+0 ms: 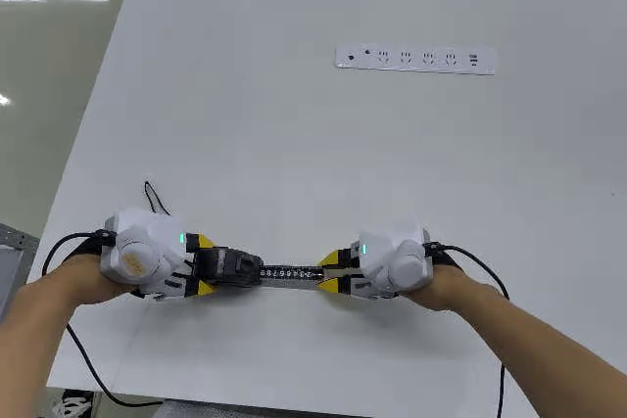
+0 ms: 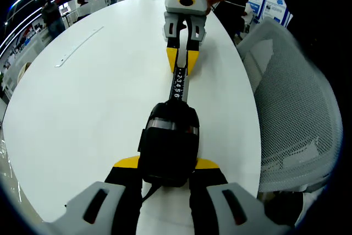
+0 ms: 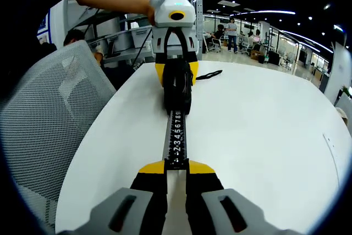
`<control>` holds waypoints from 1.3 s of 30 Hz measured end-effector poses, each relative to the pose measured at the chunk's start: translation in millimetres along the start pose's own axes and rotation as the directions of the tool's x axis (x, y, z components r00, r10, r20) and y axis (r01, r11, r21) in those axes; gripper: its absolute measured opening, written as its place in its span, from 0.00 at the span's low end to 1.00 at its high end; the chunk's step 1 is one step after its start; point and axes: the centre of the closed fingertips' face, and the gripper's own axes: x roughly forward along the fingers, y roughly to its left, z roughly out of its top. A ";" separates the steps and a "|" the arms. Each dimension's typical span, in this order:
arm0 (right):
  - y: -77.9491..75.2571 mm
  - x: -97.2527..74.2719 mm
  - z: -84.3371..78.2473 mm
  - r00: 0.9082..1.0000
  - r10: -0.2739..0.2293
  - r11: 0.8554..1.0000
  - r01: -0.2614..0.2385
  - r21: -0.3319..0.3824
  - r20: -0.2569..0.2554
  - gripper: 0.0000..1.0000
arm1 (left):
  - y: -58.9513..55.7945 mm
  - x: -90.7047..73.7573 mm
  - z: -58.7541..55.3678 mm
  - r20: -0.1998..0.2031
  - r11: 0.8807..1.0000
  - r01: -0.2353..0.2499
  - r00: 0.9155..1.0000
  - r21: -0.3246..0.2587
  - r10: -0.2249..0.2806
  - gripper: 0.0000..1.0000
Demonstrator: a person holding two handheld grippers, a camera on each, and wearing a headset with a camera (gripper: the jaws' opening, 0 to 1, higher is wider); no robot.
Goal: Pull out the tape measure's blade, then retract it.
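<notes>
Clearly the left hand-held gripper has its yellow-tipped jaws closed around the black tape measure case, which sits between them and juts forward from the tips. From the case's mouth the blade runs straight ahead to the right hand-held gripper, whose jaws are pinched narrow on the blade's free end. Only a short length is out, lying low over the white worktop; whether it touches the surface I cannot tell.

Judging by that short span, the pull has most of its travel to go, or the return is nearly done; the frames do not settle which. Either way, the case wants a firm, unmoving clamp on the left while the right hand-held gripper travels along the blade's own line, level and without twist, so the strip does not buckle or slip from the pinch. For the return, walking the end back to the case seems safer than letting it snap home.

Black numerals 2 to 9 read along the blade just ahead of the right jaws. No brand is legible on the case.
</notes>
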 end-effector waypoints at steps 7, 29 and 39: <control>0.0 -3.2 -2.1 1.000 -0.002 1.000 0.002 0.003 -0.002 0.09 | 0.1 1.0 -1.7 -0.004 1.000 0.000 1.000 0.003 0.000 0.28; -0.3 -14.4 -13.0 1.000 -0.004 1.000 0.004 0.013 -0.009 0.09 | -1.0 2.1 -0.5 -0.007 1.000 0.002 1.000 0.001 -0.002 0.28; 0.6 -20.5 -19.6 1.000 -0.002 1.000 0.002 0.017 -0.015 0.09 | -1.5 2.3 0.0 -0.007 1.000 0.004 1.000 0.001 -0.004 0.29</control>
